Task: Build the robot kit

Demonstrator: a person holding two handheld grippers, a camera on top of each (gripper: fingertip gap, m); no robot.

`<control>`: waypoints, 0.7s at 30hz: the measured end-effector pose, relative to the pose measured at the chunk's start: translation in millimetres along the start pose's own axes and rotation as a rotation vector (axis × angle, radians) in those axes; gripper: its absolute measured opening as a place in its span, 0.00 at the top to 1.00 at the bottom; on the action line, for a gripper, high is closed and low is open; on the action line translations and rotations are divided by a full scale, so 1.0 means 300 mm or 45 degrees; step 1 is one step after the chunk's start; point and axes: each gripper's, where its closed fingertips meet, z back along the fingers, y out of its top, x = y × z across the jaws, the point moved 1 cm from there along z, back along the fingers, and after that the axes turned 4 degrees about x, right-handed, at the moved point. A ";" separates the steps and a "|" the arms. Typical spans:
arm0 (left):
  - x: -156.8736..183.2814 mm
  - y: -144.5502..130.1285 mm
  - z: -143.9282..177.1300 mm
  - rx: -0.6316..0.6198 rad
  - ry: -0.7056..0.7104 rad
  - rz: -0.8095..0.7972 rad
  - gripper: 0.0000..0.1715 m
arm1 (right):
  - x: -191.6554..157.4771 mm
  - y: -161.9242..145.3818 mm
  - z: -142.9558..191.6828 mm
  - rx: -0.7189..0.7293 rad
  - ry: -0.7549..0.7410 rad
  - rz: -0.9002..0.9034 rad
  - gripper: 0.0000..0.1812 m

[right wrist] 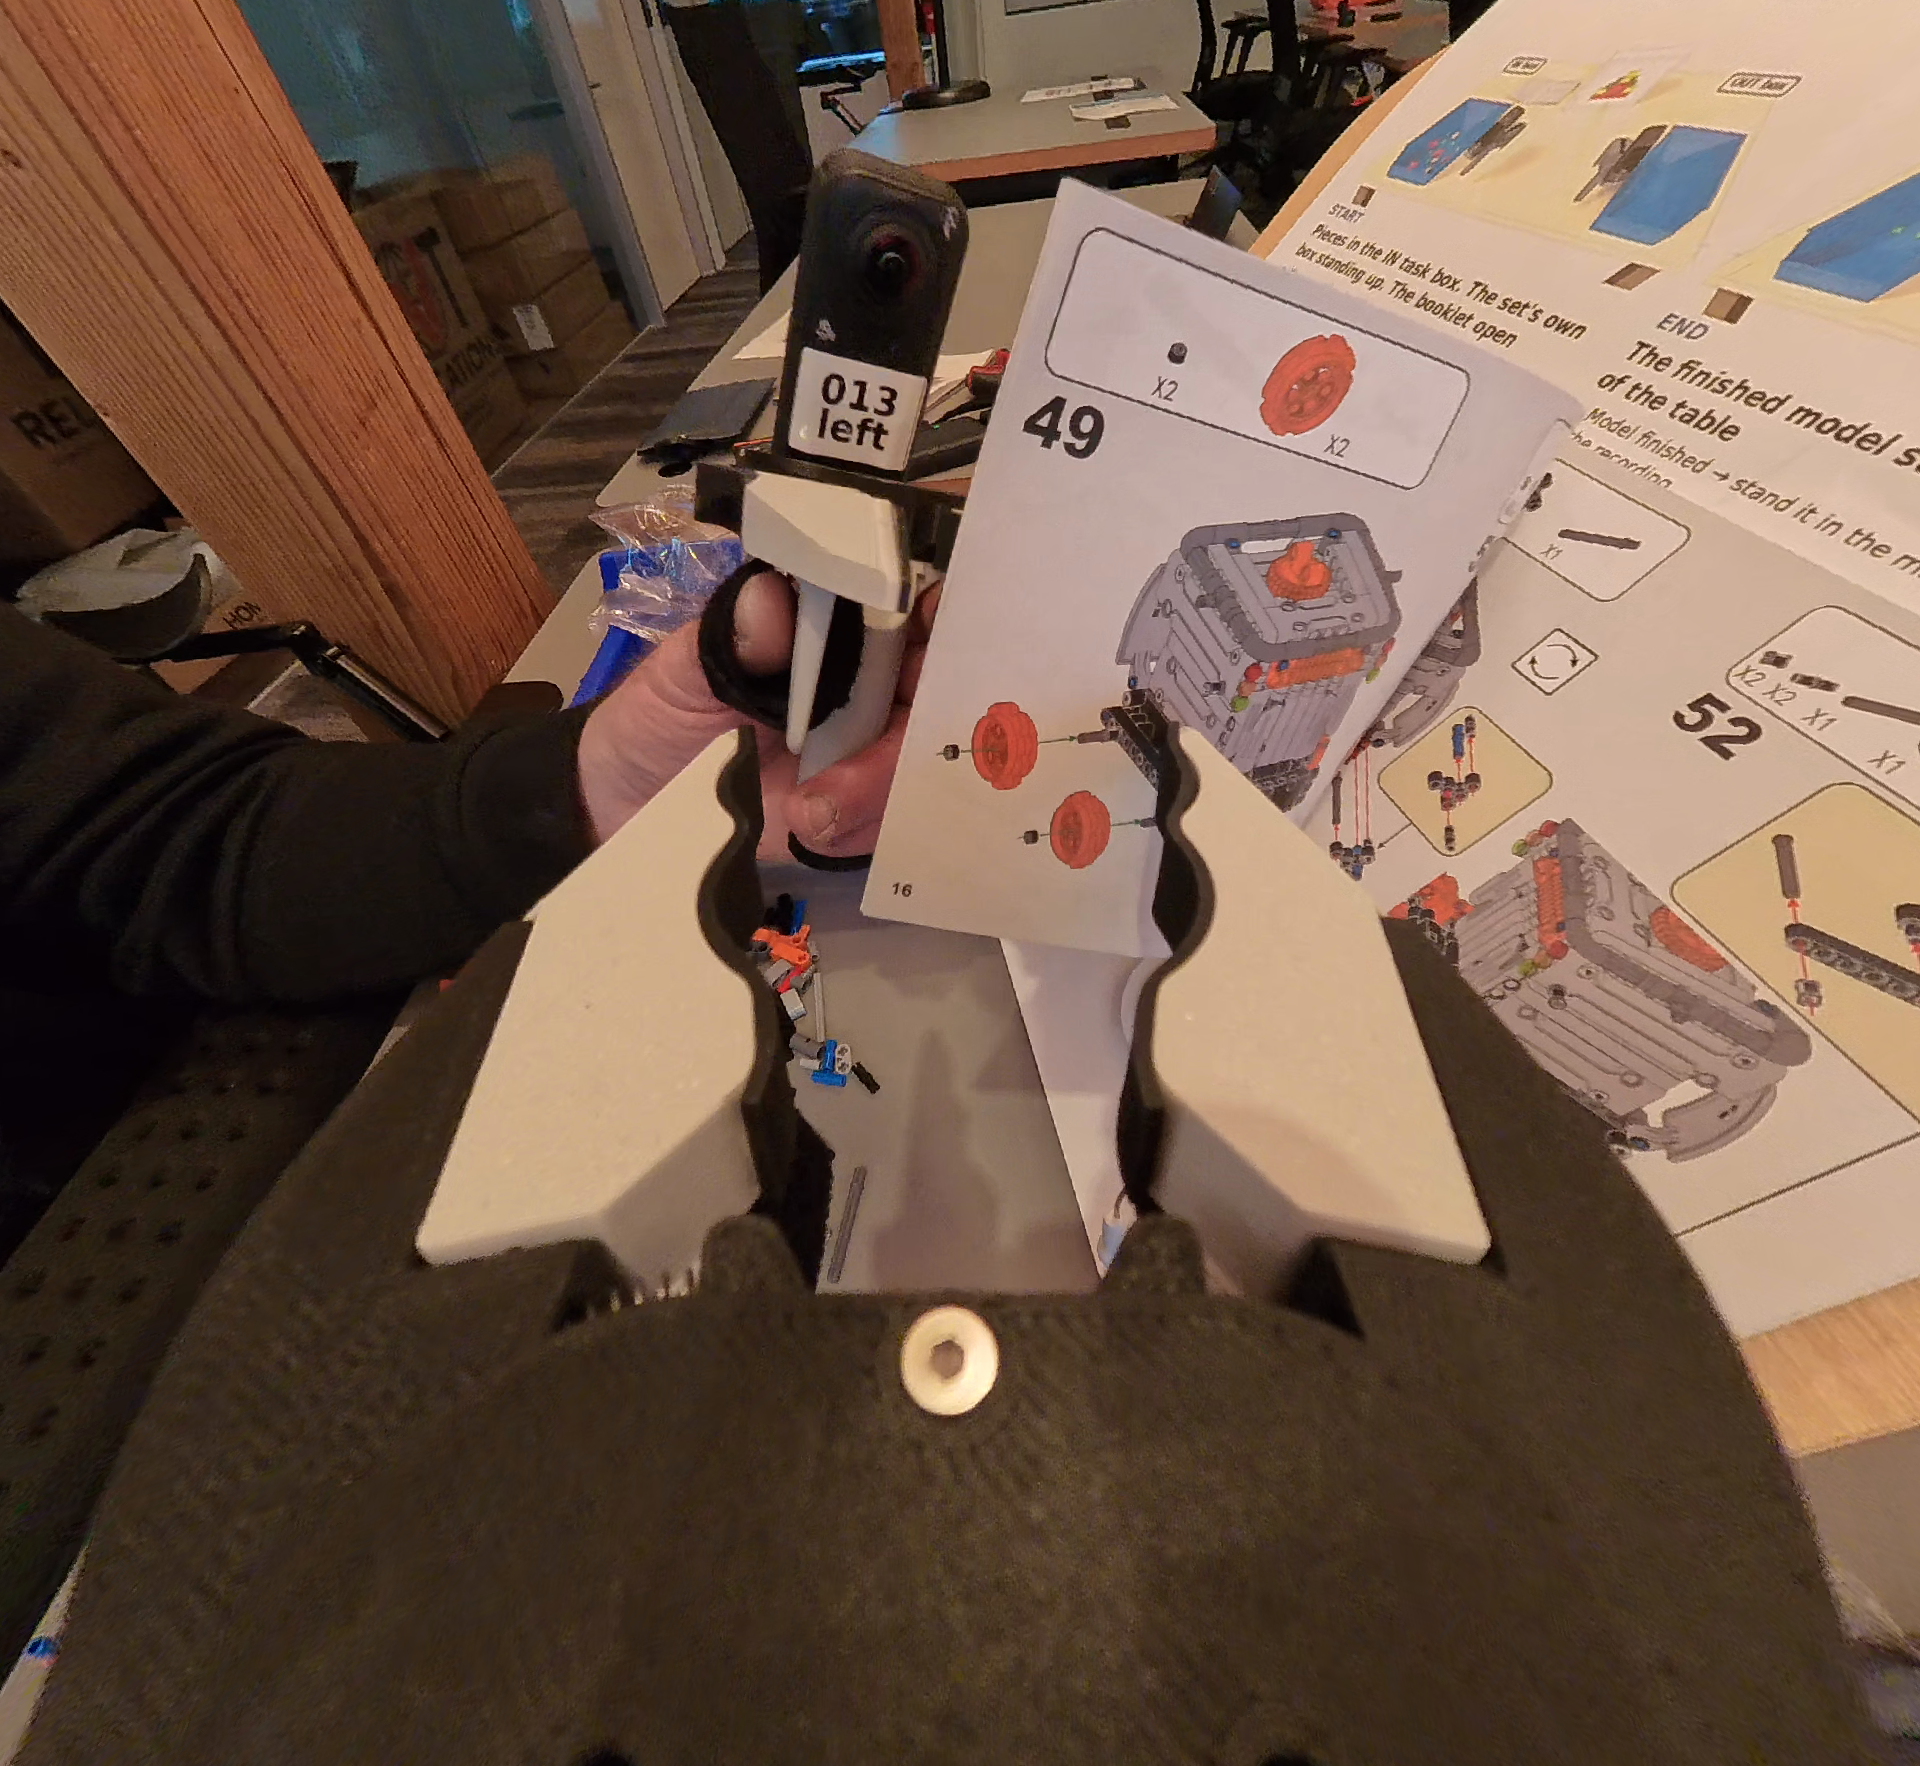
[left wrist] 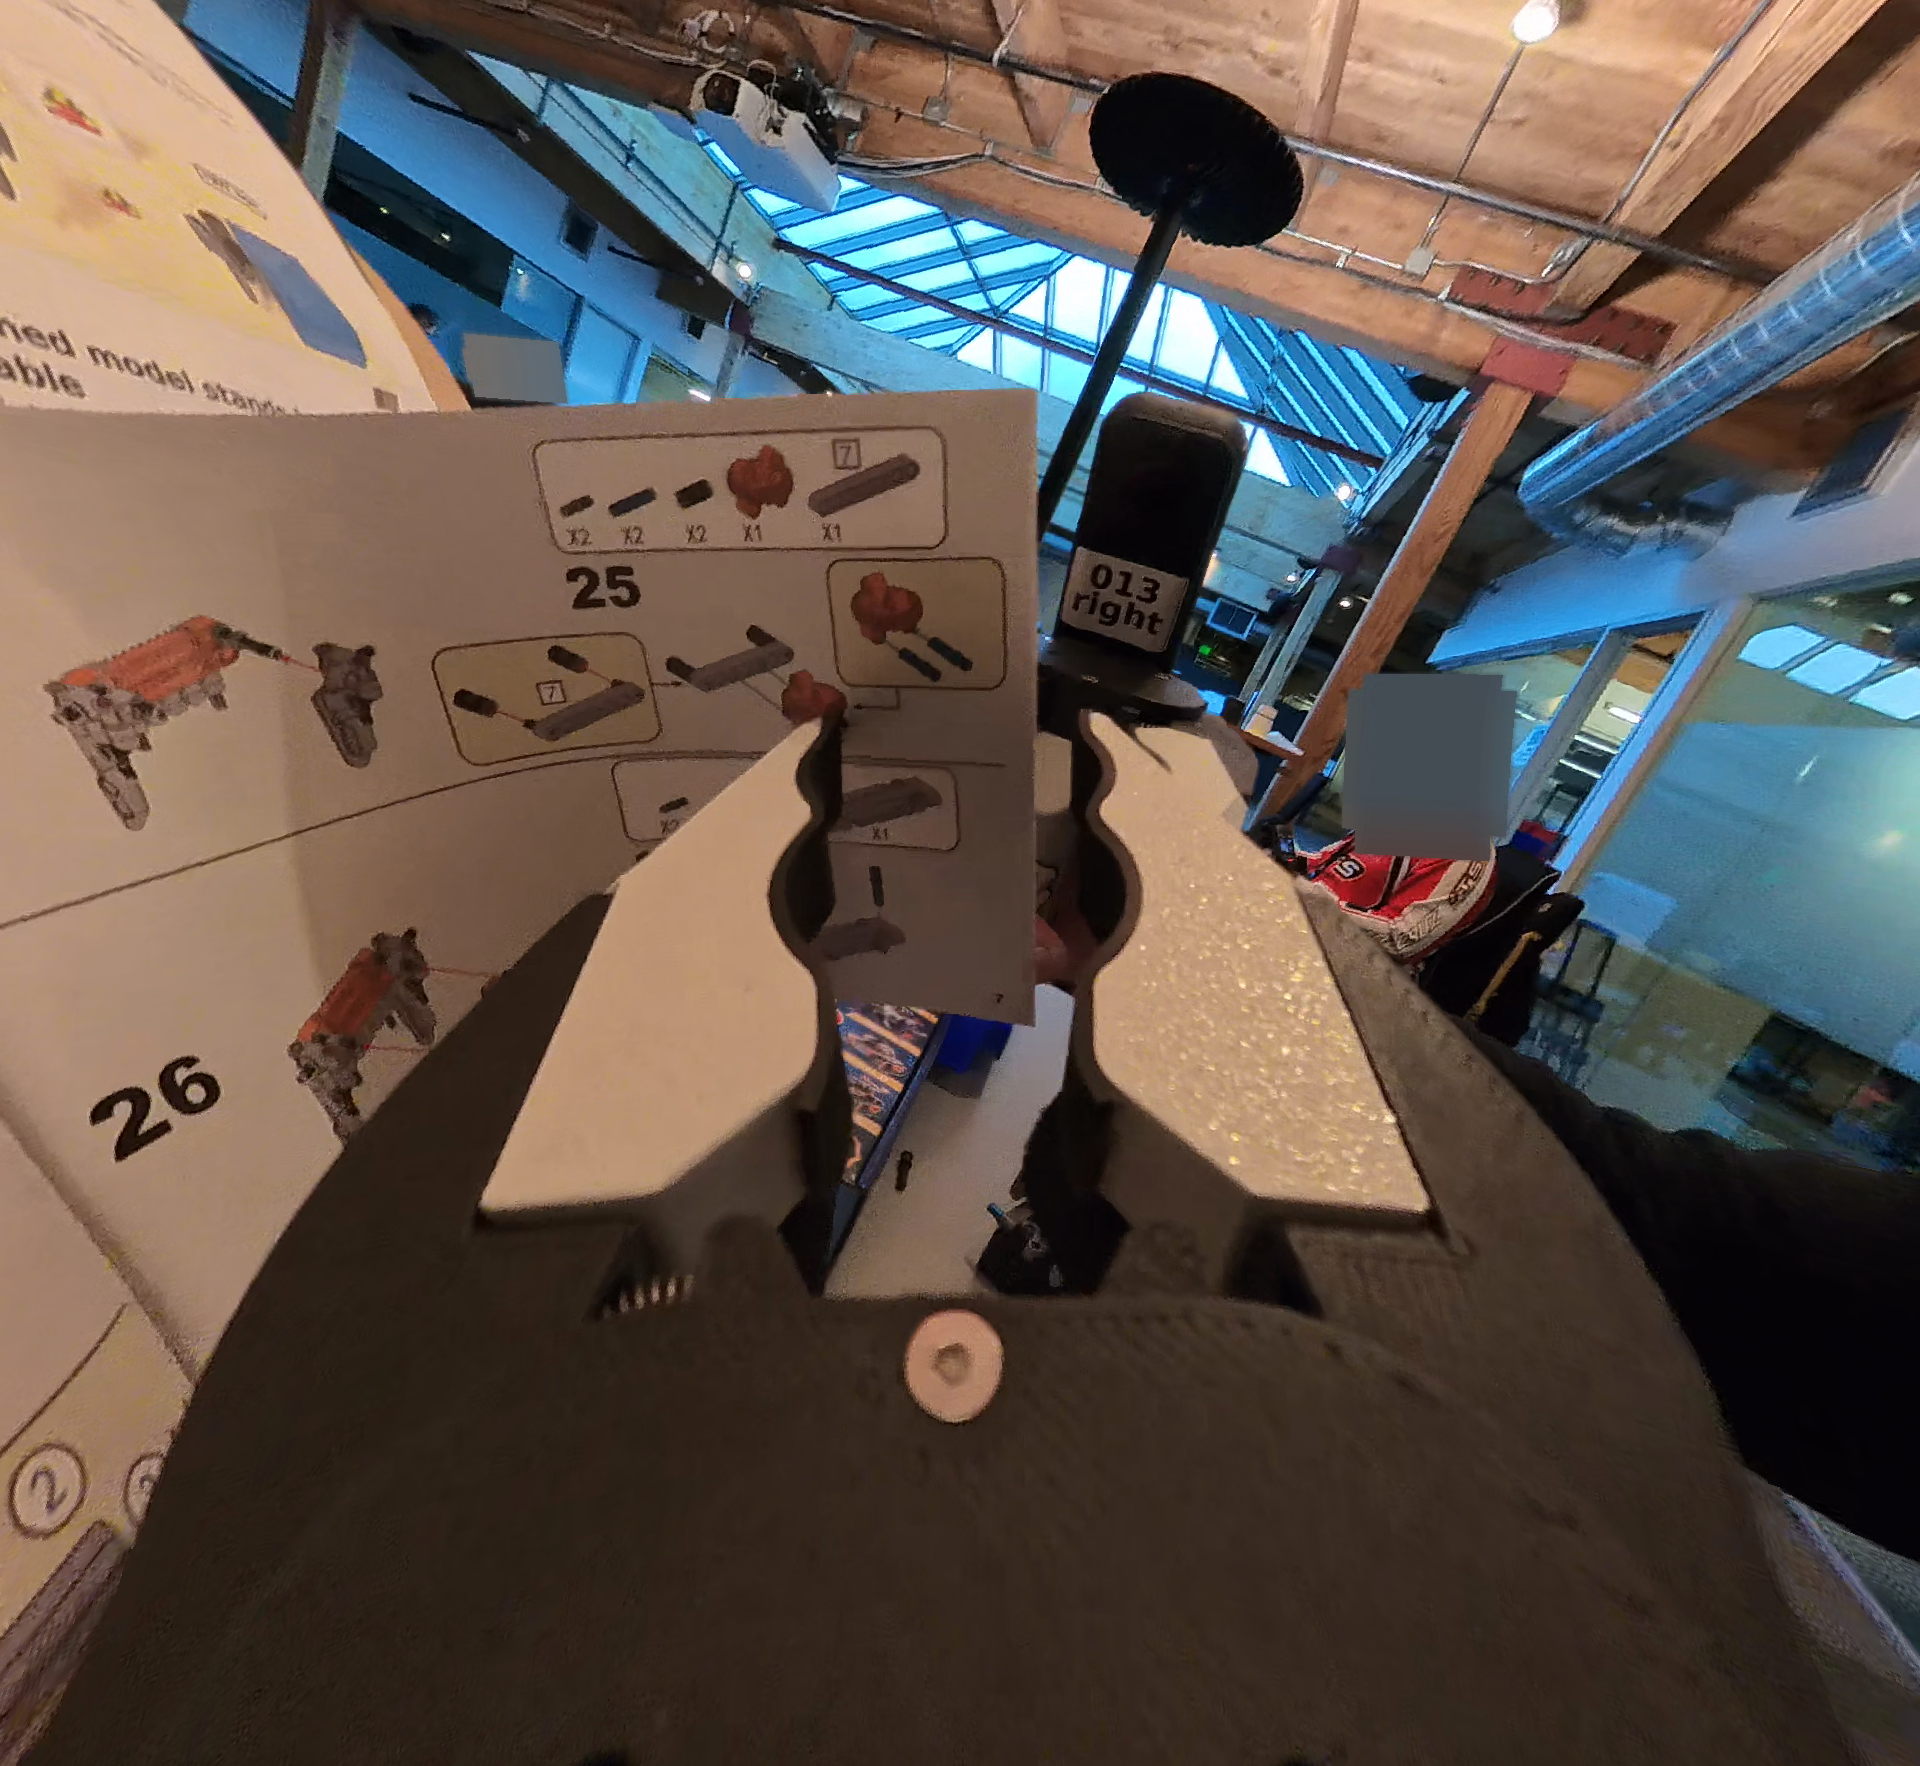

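A building-toy instruction booklet lies open, and one page point(left wrist: 520, 677) stands upright between the two grippers. My left gripper point(left wrist: 956, 729) is open, the page's free edge shows in its gap, and its left finger point(left wrist: 727, 885) is in front of the page. My right gripper point(right wrist: 956, 745) is open and faces the page's other side point(right wrist: 1143, 573), with its right finger point(right wrist: 1268, 989) in front. Whether either finger touches the paper I cannot tell. A hand holds the left gripper point(right wrist: 831, 636) opposite. The right gripper's camera body point(left wrist: 1143, 511) shows behind the page.
Small loose toy pieces point(right wrist: 800, 978) lie on the grey table below the grippers. A blue box point(right wrist: 644, 573) with a clear plastic bag stands behind. A large printed sheet point(right wrist: 1662, 262) leans on a curved board at the right. A wooden post point(right wrist: 208, 366) is on the left. The tips of both grippers are at nearly the same place.
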 end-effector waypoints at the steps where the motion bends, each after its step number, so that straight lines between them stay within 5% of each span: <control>1: -0.006 -0.006 0.000 -0.001 -0.002 0.009 0.77 | 0.001 -0.001 0.000 0.000 0.002 -0.001 0.58; 21: -0.023 -0.021 0.005 0.056 -0.104 0.133 0.78 | 0.009 0.004 0.004 0.059 0.045 -0.057 0.59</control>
